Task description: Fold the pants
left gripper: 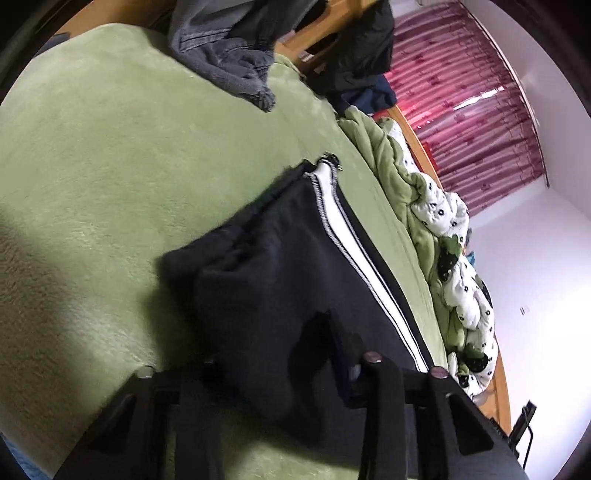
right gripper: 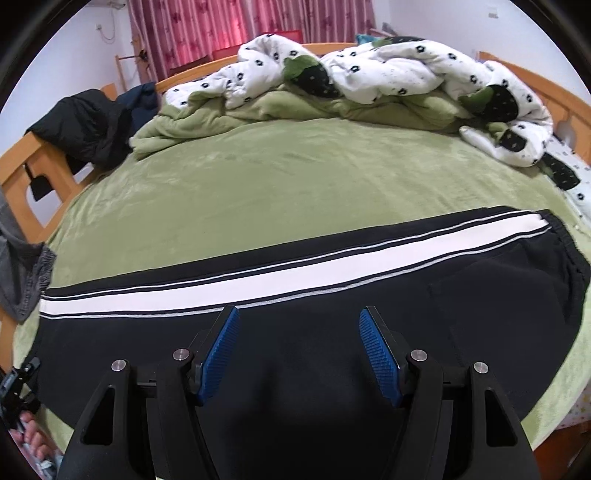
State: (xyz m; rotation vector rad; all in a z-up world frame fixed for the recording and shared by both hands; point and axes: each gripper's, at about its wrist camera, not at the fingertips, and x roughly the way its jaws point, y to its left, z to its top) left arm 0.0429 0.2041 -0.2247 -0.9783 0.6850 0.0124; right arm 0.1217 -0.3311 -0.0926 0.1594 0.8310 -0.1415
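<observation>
Black pants (right gripper: 332,295) with a white side stripe lie flat across the green bed sheet (right gripper: 295,177). My right gripper (right gripper: 299,325) is open, its blue pads (right gripper: 218,354) spread just above the black cloth near the stripe. In the left wrist view the pants (left gripper: 280,251) are lifted and bunched at one end, the striped edge running away from me. My left gripper (left gripper: 340,347) is shut on the dark cloth; its fingertips are mostly buried in the fabric.
A crumpled white and green quilt (right gripper: 369,70) lies along the far side of the bed. Grey jeans (left gripper: 229,55) lie at the bed's end, a black jacket (right gripper: 85,125) hangs on the wooden frame (right gripper: 22,162). Red curtains (right gripper: 236,22) hang behind.
</observation>
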